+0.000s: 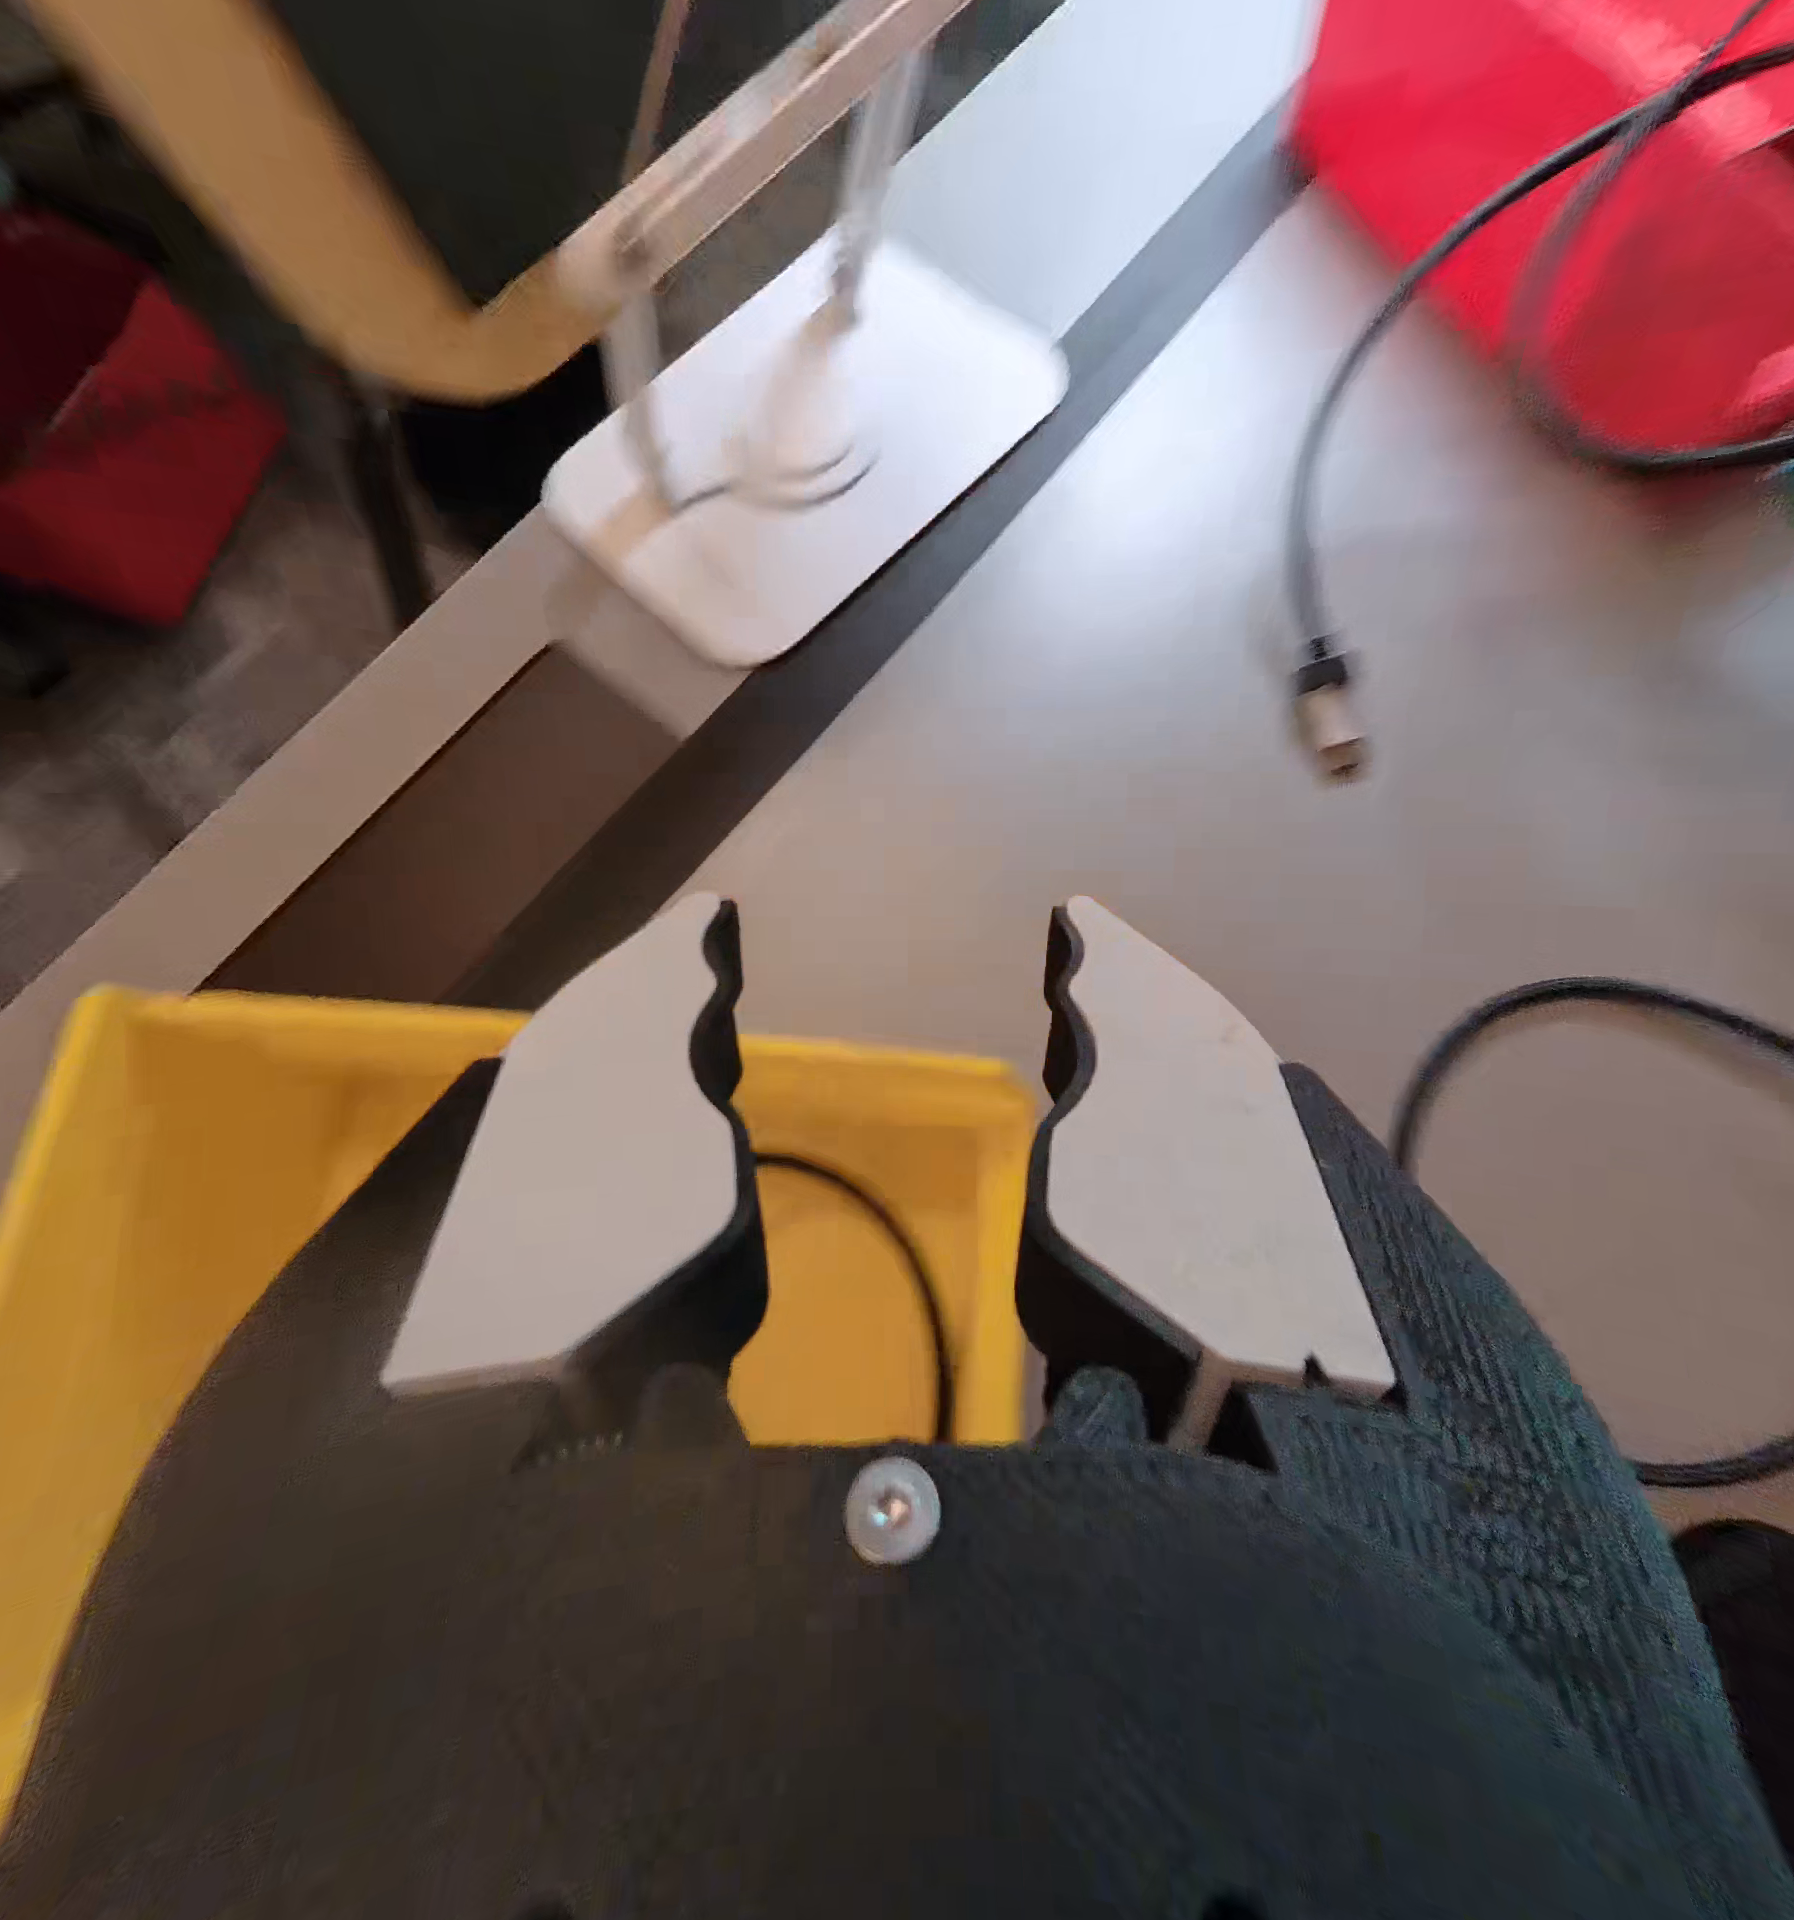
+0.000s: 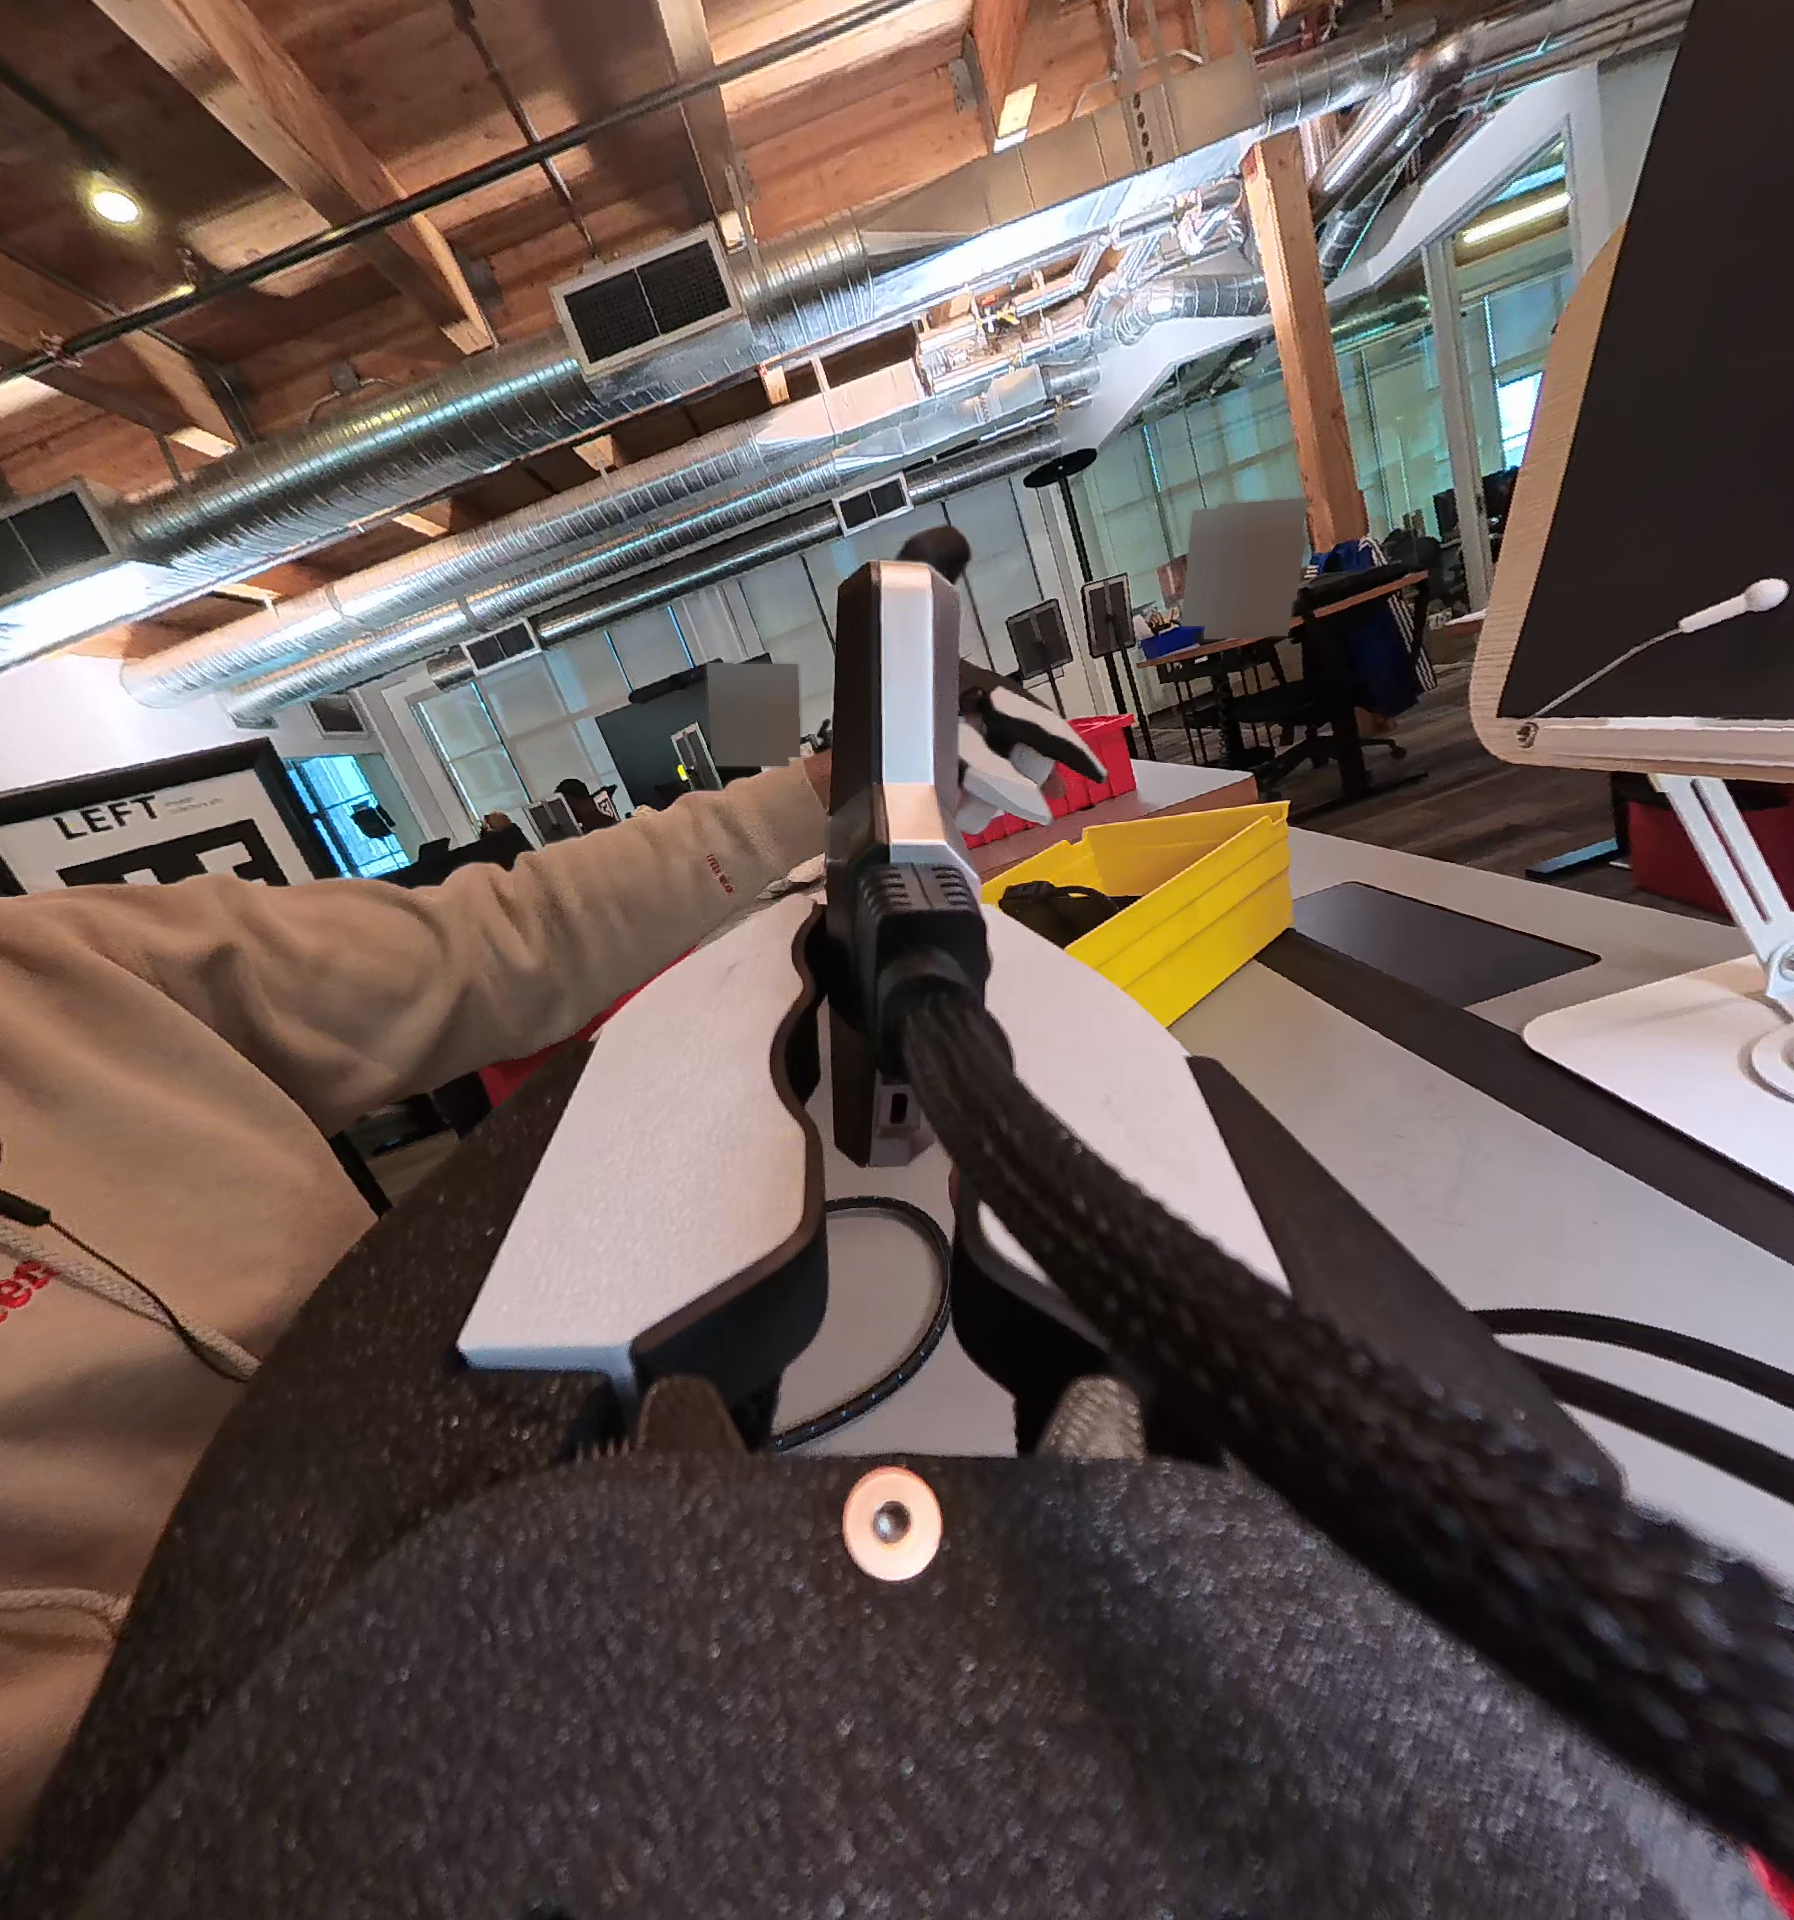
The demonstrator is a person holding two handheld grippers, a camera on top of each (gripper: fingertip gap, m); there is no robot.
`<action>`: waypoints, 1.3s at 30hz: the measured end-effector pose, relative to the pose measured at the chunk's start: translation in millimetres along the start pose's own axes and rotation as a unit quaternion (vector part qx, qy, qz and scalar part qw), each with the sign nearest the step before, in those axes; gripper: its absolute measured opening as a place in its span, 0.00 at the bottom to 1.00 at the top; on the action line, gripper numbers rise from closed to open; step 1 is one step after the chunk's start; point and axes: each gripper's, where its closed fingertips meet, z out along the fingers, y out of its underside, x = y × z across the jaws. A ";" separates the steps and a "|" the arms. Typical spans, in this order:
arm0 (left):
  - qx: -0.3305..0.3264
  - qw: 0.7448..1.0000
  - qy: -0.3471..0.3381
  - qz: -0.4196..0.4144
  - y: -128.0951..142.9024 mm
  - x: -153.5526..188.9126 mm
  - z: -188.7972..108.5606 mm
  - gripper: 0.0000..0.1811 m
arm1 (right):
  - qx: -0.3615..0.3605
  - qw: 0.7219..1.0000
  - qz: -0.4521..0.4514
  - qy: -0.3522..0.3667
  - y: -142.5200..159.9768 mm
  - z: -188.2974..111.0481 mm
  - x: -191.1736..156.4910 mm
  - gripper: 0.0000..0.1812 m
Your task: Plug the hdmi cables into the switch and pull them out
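In the right wrist view my right gripper is shut on the switch, a dark and silver slab held upright above the table. A thick black braided hdmi cable is plugged into its near edge by a ribbed black plug. My left gripper is open and empty, held over the table's edge above a yellow bin. It also shows farther off in the right wrist view. A loose black cable with a silver-tipped plug lies on the table ahead and to the right of it.
The yellow bin holds a thin black cable. A red bin stands at the far right. A screen on a white stand is on the right; its base sits near the table's edge. A person's beige sleeve reaches across. Spacing between my two grippers at the tips: around 35 cm.
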 end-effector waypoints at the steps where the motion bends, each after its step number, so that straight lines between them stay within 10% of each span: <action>1: 0.019 1.000 0.023 0.010 -8.0 19.8 0.6 0.31 | 0.000 1.000 -0.001 -0.001 -0.1 0.4 -1.0 0.12; 8: 0.082 0.977 0.179 0.085 -4.9 157.7 22.8 0.00 | 0.011 1.000 -0.007 -0.018 -6.6 -0.3 -11.4 0.13; 22: -0.040 0.874 0.408 0.260 94.0 325.1 72.9 0.13 | 0.025 0.996 -0.016 -0.087 -13.2 -22.5 -31.6 0.13; 39: -0.158 0.752 0.454 0.451 133.8 351.9 89.6 0.18 | 0.030 0.981 -0.015 -0.192 -2.5 -40.6 -54.6 0.12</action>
